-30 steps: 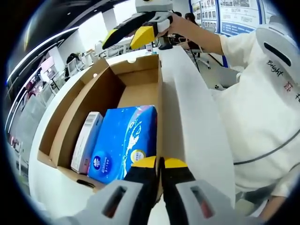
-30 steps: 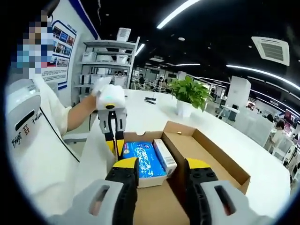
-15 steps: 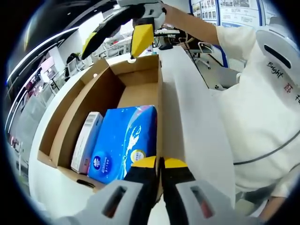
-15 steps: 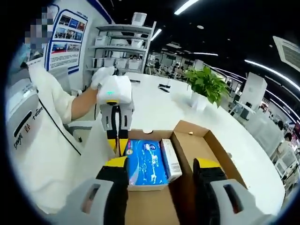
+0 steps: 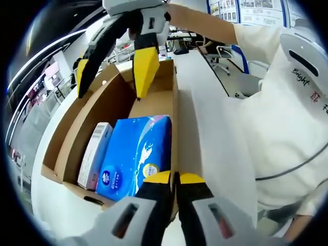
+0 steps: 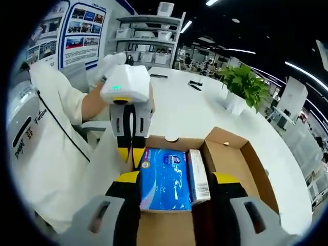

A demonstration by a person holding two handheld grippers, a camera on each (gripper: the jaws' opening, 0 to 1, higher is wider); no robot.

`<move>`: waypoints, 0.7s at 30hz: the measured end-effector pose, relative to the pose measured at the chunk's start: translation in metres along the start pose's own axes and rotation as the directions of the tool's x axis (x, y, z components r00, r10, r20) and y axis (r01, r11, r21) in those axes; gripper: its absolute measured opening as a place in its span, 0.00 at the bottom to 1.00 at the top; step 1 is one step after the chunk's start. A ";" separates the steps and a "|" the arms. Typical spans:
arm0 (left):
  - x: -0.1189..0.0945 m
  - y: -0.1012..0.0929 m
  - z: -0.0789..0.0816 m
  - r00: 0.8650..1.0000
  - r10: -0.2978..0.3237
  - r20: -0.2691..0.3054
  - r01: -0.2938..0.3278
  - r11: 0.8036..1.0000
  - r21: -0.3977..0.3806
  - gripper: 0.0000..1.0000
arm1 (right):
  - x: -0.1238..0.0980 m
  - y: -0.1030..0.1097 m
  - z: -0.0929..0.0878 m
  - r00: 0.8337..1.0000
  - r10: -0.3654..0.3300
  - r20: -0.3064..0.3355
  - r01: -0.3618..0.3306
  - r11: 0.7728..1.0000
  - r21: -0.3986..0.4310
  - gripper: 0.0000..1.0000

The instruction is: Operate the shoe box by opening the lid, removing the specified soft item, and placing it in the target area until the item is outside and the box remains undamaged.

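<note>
It was a big open-plan office or showroom hall. A dark ceiling carried long strip lights (image 6: 241, 50), and metal shelving (image 6: 148, 31) stacked with pale boxes stood against the far wall beside blue display posters (image 6: 77, 43). A long white worktop (image 6: 189, 110) held a potted green plant (image 6: 243, 87), and further desks and chairs (image 5: 61, 77) stretched away behind it.

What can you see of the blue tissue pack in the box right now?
The blue tissue pack is a soft, glossy plastic-wrapped packet with white swirls and a round logo near one end. It lies flat on the floor of the open cardboard shoe box, against one side wall, with a slim white carton alongside. The right gripper hangs open above it, not touching.
</note>
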State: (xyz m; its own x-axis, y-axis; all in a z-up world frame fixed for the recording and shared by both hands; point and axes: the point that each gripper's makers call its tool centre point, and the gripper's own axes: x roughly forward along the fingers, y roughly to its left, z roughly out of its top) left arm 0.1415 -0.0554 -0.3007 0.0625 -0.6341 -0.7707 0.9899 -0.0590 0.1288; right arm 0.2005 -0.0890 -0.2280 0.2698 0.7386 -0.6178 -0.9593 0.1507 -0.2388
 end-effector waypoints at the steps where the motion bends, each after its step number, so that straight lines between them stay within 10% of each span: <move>1: 0.000 0.000 0.000 1.000 0.000 0.000 0.000 1.000 0.001 0.02 | 0.002 0.001 0.000 1.000 0.004 -0.001 -0.004 1.000 0.001 0.57; 21: 0.000 0.000 -0.001 1.000 0.003 0.005 -0.003 1.000 0.002 0.02 | 0.045 0.011 -0.021 0.989 0.118 -0.087 -0.119 0.993 -0.007 0.55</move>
State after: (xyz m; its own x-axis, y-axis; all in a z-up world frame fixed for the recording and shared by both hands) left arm 0.1419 -0.0548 -0.3006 0.0650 -0.6379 -0.7674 0.9894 -0.0588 0.1327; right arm 0.2034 -0.0678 -0.2739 0.1609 0.6914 -0.7043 -0.9840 0.0569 -0.1690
